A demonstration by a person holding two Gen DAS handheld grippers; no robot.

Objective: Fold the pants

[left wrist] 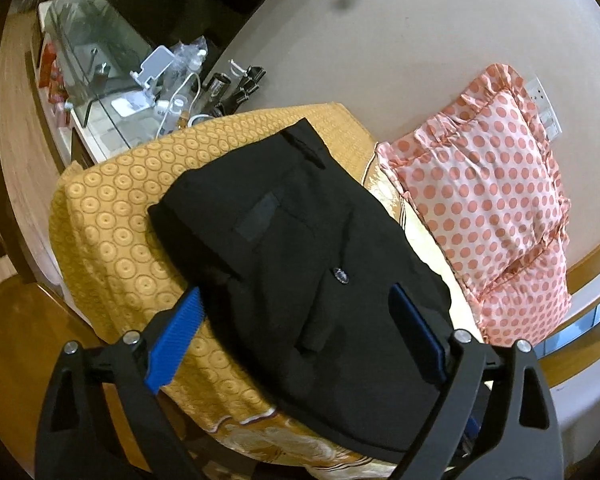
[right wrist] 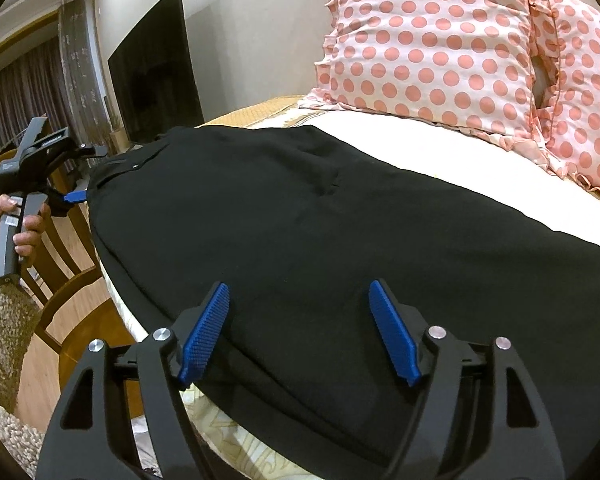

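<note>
Black pants (left wrist: 300, 264) lie flat on the bed, waistband and button toward the left gripper; they also fill the right wrist view (right wrist: 320, 240). My left gripper (left wrist: 296, 292) is open, its blue pads (left wrist: 180, 336) spread above the waist end near the bed's edge, holding nothing. It shows from outside in the right wrist view (right wrist: 74, 197), at the far waist end. My right gripper (right wrist: 300, 292) is open and empty, its jaws spread just above the pants' near end, close to the bed's near edge.
Pink polka-dot pillows (left wrist: 488, 196) (right wrist: 440, 40) lie beside the pants. A yellow patterned bedspread (left wrist: 116, 224) covers the bed's far end. A cluttered glass table (left wrist: 112, 80) stands beyond it. A wooden chair (right wrist: 64, 264) and a dark TV (right wrist: 156, 72) stand by the bed.
</note>
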